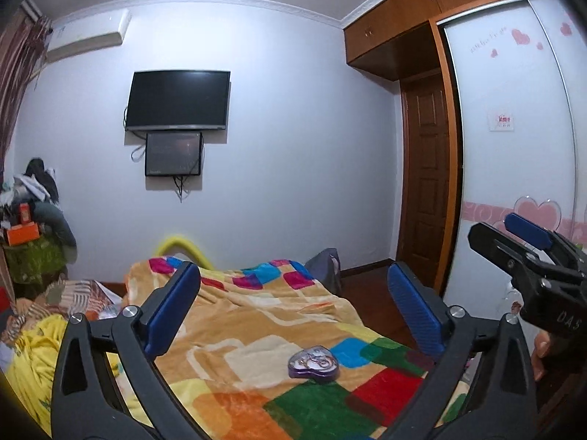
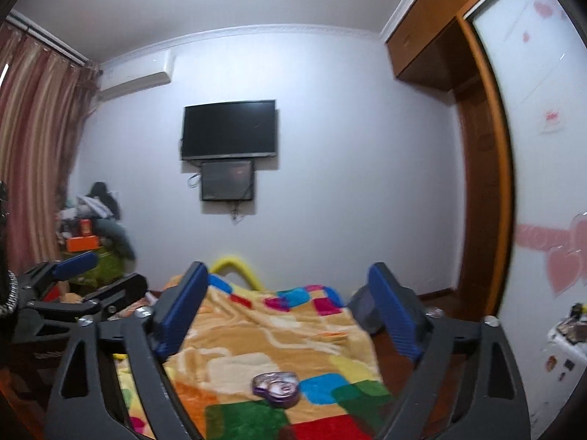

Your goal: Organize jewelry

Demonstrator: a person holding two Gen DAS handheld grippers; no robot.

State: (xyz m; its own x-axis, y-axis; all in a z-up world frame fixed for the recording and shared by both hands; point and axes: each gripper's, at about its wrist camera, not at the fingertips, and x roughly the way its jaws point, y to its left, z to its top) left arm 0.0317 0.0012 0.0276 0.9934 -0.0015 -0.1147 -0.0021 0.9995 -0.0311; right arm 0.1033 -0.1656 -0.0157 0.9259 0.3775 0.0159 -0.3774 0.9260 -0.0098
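Observation:
A purple heart-shaped jewelry tin [image 1: 313, 362] lies on the colourful blanket [image 1: 256, 315], with thin chains showing inside it. It also shows in the right wrist view [image 2: 276, 388]. My left gripper [image 1: 293, 300] is open and empty, held above the bed with the tin ahead between its fingers. My right gripper [image 2: 290, 308] is open and empty, also above the bed, with the tin below and ahead. The right gripper shows at the right edge of the left wrist view [image 1: 528, 253]; the left gripper shows at the left of the right wrist view [image 2: 80, 286].
A bed with a patchwork blanket [image 2: 264, 330] fills the foreground. A TV [image 1: 178, 99] hangs on the far wall. A wardrobe with a sliding door [image 1: 513, 146] stands at the right. A cluttered stand with an orange box [image 1: 22, 233] is at the left.

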